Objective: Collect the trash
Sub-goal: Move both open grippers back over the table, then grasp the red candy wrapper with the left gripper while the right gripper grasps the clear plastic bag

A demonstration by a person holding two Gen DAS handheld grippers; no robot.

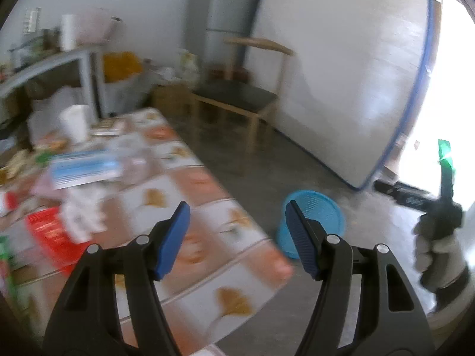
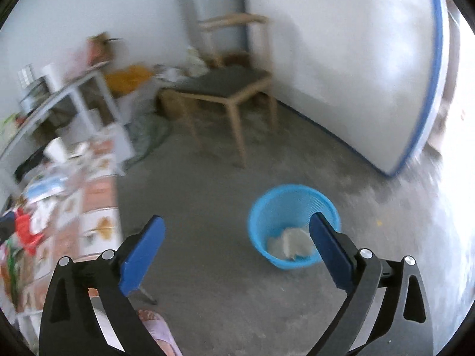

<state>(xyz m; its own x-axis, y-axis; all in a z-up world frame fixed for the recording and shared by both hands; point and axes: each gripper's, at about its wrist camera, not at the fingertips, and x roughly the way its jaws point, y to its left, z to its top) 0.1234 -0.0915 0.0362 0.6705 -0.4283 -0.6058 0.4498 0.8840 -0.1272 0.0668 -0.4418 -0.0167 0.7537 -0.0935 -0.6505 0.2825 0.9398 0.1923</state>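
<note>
Both tongs are spread and hold nothing: left tongs [image 1: 237, 237] over the worktop [image 1: 207, 207], right tongs [image 2: 237, 246] above the floor. Some trash [image 2: 289, 243] lies in the blue bin [image 2: 258, 225]; the remaining litter [image 1: 83, 216] sits far left, and blur risks a mis-grab.

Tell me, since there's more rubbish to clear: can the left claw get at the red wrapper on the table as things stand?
Probably yes. The left claw is open and empty above the table, and the red wrapper lies uncovered, left of it. A crumpled white scrap overlaps its edge, which could get pinched too.
</note>
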